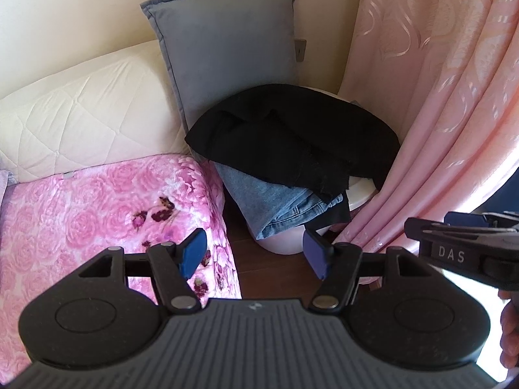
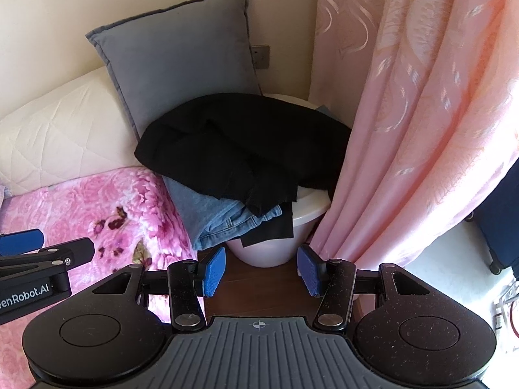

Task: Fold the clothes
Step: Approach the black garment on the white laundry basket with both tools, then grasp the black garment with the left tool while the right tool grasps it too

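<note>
A black garment (image 1: 292,133) (image 2: 240,149) lies heaped on top of a white tub (image 1: 360,191) (image 2: 308,207) beside the bed. Blue jeans (image 1: 279,207) (image 2: 220,217) hang out from under it over the tub's front. My left gripper (image 1: 254,254) stands open above the floor gap in front of the tub, nothing between its blue pads. My right gripper (image 2: 261,270) is also open and empty, short of the tub's near side. Each gripper shows at the edge of the other's view.
A bed with a pink rose blanket (image 1: 90,214) (image 2: 81,207) fills the left. A cream quilted pillow (image 1: 84,113) and a grey cushion (image 1: 223,45) (image 2: 181,55) lean on the wall. A pink curtain (image 1: 438,97) (image 2: 421,113) hangs right of the tub. Dark wooden floor (image 1: 269,265) lies between.
</note>
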`<state>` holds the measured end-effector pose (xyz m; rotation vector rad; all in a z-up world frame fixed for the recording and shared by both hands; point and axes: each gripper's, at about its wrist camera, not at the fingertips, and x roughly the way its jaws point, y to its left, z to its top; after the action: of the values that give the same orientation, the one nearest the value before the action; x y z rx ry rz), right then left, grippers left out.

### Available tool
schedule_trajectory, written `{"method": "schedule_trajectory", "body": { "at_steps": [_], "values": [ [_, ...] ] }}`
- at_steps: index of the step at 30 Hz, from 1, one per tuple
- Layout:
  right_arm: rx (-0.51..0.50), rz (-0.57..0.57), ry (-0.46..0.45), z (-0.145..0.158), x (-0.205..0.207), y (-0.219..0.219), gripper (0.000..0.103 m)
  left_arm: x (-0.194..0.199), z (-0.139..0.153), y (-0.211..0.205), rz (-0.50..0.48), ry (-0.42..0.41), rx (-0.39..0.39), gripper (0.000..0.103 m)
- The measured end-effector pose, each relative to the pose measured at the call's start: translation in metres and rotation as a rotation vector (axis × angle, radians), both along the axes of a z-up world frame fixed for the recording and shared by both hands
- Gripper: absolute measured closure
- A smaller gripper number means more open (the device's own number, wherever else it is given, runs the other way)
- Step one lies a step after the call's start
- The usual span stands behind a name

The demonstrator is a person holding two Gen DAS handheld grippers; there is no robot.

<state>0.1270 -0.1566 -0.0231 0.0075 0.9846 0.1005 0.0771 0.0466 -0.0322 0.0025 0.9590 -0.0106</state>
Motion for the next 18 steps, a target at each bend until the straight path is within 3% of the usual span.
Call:
{"method": "schedule_trajectory", "body": {
  "at_steps": [13,18],
  "values": [
    [0.012,-0.006,-0.007,-0.010,0.037,0.001,0.050,0.040,-0.016,0.004,-0.002,0.032,-0.028,0.041],
    [0.064,0.008,-0.046,-0.024,0.061,-0.011,0.050,0.073,-0.037,0.007,0.026,0.068,-0.052,0.041]
  ]
}}
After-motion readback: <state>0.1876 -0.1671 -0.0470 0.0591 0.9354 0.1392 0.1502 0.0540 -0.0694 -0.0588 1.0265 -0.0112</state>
